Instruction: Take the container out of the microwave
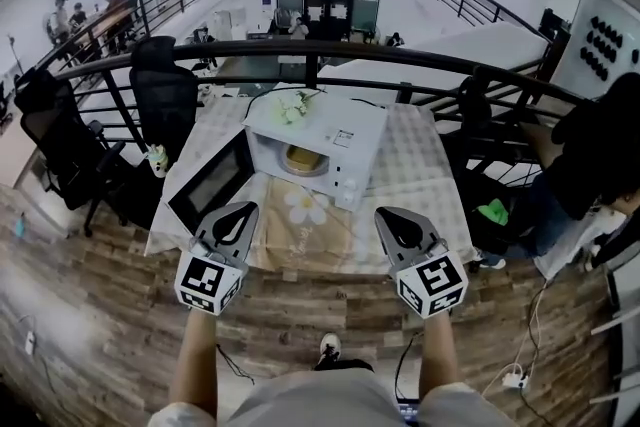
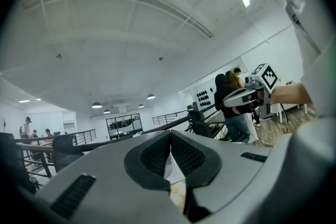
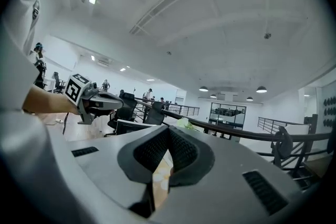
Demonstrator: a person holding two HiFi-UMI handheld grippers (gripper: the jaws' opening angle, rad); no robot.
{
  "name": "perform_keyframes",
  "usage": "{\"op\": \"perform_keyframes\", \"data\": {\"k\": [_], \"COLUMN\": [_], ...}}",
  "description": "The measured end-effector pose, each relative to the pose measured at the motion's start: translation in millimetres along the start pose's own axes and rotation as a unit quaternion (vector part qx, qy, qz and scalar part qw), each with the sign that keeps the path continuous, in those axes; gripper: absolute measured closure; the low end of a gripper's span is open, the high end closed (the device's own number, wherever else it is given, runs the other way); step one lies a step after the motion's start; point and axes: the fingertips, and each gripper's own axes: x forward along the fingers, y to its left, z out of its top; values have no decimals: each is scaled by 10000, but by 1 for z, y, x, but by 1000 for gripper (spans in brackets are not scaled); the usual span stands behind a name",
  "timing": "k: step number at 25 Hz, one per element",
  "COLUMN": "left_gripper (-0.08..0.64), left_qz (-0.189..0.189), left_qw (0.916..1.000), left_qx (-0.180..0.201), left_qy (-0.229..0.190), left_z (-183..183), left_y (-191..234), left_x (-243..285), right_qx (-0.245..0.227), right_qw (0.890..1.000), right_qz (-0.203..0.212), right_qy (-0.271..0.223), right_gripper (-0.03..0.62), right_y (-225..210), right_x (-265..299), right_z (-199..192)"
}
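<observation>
We hold both forearms straight out, side by side. The left tongs and right tongs point about level toward the table, each pair pressed together with nothing between. Beyond their tips the white microwave stands with its door swung open to the left. The yellowish container sits inside, untouched.

Checkered tablecloth – black office chair left, railing behind – wood floor.
</observation>
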Motion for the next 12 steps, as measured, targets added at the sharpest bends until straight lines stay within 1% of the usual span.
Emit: {"op": "perform_keyframes", "data": {"k": [4, 6, 9, 12], "left_gripper": [541, 543, 541, 541], "left_qz": [36, 52, 86, -3], "left_qw": [9999, 9999, 9997, 9993], "left_qx": [-66, -64, -156, -339], "left_qy": [93, 142, 168, 135], "left_z": [-11, -15, -22, -31], "left_y": [16, 22, 34, 44], "left_x": [49, 69, 92, 114], "right_qx": [34, 46, -105, 24], "right_qw": [9998, 9998, 9996, 9995], "right_qz": [177, 175, 151, 101], "right_qy": [37, 76, 210, 288], "right_gripper": [580, 580, 580, 580], "right_y": [-34, -49, -65, -78], "right_x": [40, 57, 80, 100], "right_z": [-10, -13, -18, -26]}}
